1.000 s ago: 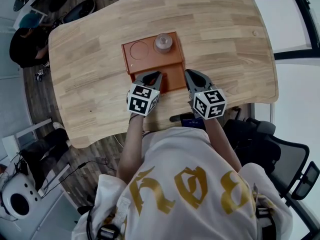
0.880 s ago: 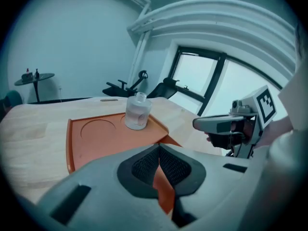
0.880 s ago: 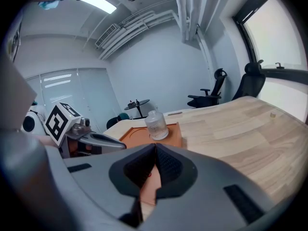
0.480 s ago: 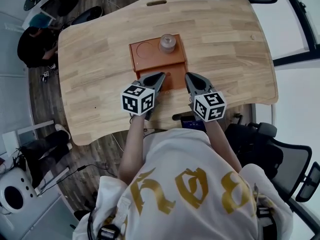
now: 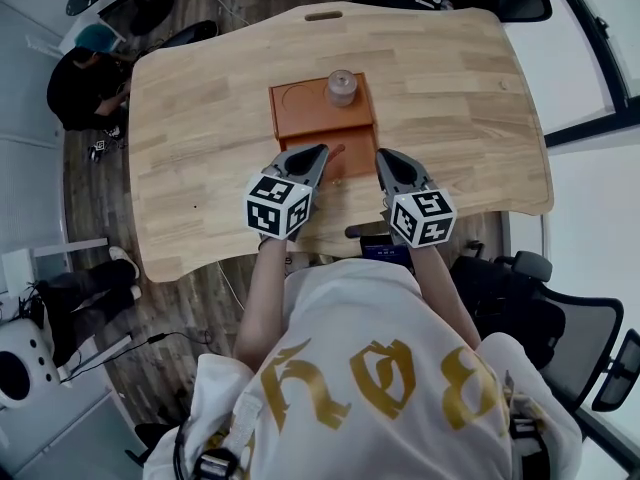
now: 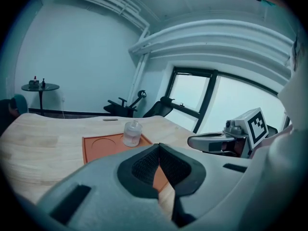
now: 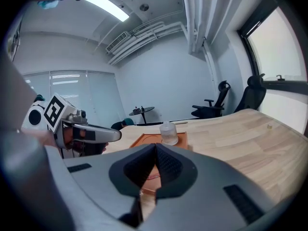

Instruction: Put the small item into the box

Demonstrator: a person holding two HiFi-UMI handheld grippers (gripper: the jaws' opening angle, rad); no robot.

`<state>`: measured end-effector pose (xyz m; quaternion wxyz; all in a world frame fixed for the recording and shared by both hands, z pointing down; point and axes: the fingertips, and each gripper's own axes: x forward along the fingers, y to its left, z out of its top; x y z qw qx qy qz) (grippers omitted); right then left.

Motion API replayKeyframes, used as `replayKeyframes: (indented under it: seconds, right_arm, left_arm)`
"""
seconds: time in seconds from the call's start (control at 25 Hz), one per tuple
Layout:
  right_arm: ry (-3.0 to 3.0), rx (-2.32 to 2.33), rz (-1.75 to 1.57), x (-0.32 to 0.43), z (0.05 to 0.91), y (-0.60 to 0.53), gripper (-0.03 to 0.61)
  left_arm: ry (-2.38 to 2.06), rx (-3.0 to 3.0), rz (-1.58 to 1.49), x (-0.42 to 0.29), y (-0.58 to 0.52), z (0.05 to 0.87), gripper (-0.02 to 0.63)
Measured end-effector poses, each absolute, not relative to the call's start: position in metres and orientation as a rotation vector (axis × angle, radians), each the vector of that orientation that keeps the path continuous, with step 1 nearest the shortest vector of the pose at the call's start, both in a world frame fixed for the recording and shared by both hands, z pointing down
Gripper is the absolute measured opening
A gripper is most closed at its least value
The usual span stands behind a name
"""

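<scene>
Jaws pressed together and empty, the left gripper (image 5: 320,152) and right gripper (image 5: 381,156) hover at the near edge of the orange box (image 5: 300,118), seemingly poised for the small clear jar (image 5: 341,88) standing at its far right corner.

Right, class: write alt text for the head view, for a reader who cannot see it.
From above, a person holds the left gripper and right gripper, both shut and empty, by the near end of an orange box on a wooden table. A small clear jar stands at the box's far right corner.
</scene>
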<state>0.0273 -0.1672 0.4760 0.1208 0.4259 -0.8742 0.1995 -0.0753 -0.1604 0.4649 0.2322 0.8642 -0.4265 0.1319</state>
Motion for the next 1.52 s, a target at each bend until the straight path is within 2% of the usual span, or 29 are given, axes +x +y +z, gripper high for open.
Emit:
replayKeyframes:
  seconds: [0.68,1.52]
  right_arm:
    - [-2.593,1.277,0.509,0.041,0.455,-0.148,0.012]
    - [-2.553,1.319,0.528,0.053,0.457,-0.162,0.012]
  left_arm:
    - [-1.293,2.404,0.289,-0.079,-0.149,0.440,0.010]
    - [-1.315,2.401,0.380,-0.076,-0.154,0.450,0.010]
